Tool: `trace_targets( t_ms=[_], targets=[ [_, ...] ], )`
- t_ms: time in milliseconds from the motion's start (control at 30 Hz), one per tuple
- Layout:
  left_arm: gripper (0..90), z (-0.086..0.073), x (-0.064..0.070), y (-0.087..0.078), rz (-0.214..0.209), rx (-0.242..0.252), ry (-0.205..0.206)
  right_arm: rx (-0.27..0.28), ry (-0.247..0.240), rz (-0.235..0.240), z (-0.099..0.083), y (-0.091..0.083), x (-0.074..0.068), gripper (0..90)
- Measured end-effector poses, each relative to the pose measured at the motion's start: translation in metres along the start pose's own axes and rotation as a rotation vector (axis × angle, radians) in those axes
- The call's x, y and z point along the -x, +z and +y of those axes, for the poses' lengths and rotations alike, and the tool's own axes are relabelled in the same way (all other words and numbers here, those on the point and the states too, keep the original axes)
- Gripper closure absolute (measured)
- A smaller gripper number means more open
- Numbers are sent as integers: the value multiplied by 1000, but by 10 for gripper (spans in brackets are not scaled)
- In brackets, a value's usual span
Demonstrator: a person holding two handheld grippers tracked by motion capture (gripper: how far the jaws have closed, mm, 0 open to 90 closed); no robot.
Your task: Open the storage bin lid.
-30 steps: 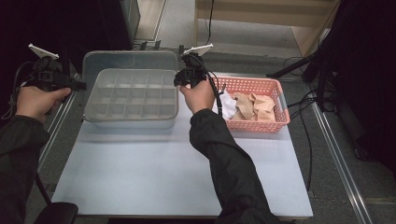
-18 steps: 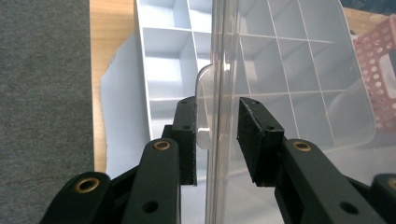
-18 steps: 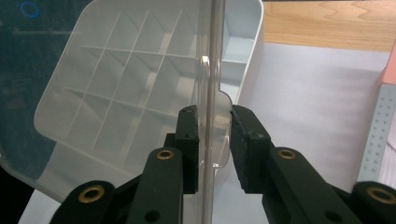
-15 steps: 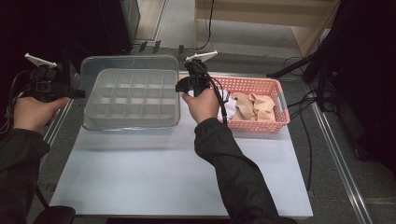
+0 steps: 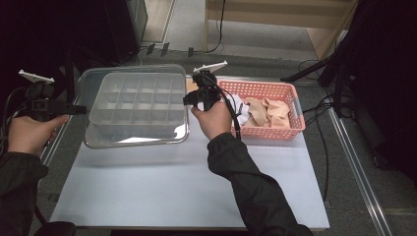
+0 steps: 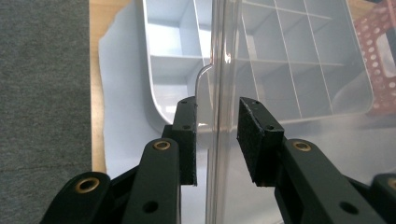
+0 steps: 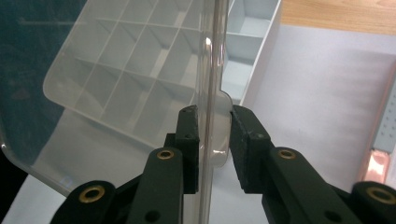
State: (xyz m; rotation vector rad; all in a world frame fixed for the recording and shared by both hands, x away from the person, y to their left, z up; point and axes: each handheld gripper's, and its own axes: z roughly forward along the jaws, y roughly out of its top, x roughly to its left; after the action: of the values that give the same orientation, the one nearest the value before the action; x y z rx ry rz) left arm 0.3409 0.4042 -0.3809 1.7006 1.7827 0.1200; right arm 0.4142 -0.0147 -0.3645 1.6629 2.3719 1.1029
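Observation:
A clear plastic lid [image 5: 133, 140] hangs just over a pale compartment box [image 5: 137, 98] at the back left of the white table [image 5: 162, 187]. My left gripper [image 5: 81, 109] is shut on the lid's left edge. In the left gripper view its jaws [image 6: 215, 135] straddle the lid [image 6: 289, 154], and the box [image 6: 173, 42] lies beyond. My right gripper [image 5: 188, 100] is shut on the lid's right edge. The right gripper view has the lid's rim [image 7: 116, 93] between its jaws [image 7: 212, 140], with the box [image 7: 247, 42] behind.
A red mesh basket [image 5: 290, 98] stands to the right of the box, holding beige cloths [image 5: 268, 110] and a white one [image 5: 238, 105]. Cables run along the floor at the right. The table's front half is bare white board.
Both grippers and the lid have come toward the person's side. The lid now overhangs the box's near edge.

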Motion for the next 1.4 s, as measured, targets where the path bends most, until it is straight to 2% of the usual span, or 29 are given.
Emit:
trace_targets(
  t_ms=[67,167,467,600,867,1067,1233,1400],
  targets=[
    [704,-5,1,0,0,-4,3,-6,-3,-8,-8,0,0,754],
    [704,-16,-1,2,7,-7,5,-10,2,7,-18,2,1,755],
    [703,-36,-5,0,15,-1,-6,-20,-14,4,-36,5,-4,753],
    [704,-45,-8,-4,2,0,-7,-6,-13,39,-48,2,-5,755],
    [703,-62,-3,-5,7,-10,0,-26,-23,24,-68,-2,-6,754],
    [703,-79,-1,-4,9,-25,-3,-37,-16,33,-82,-4,-4,754],
    [702,-95,0,-5,13,-39,-2,-48,-11,38,-102,-7,-5,753],
    [702,-104,1,-6,13,-46,6,-58,-16,35,-113,-8,-7,751]
  ],
)
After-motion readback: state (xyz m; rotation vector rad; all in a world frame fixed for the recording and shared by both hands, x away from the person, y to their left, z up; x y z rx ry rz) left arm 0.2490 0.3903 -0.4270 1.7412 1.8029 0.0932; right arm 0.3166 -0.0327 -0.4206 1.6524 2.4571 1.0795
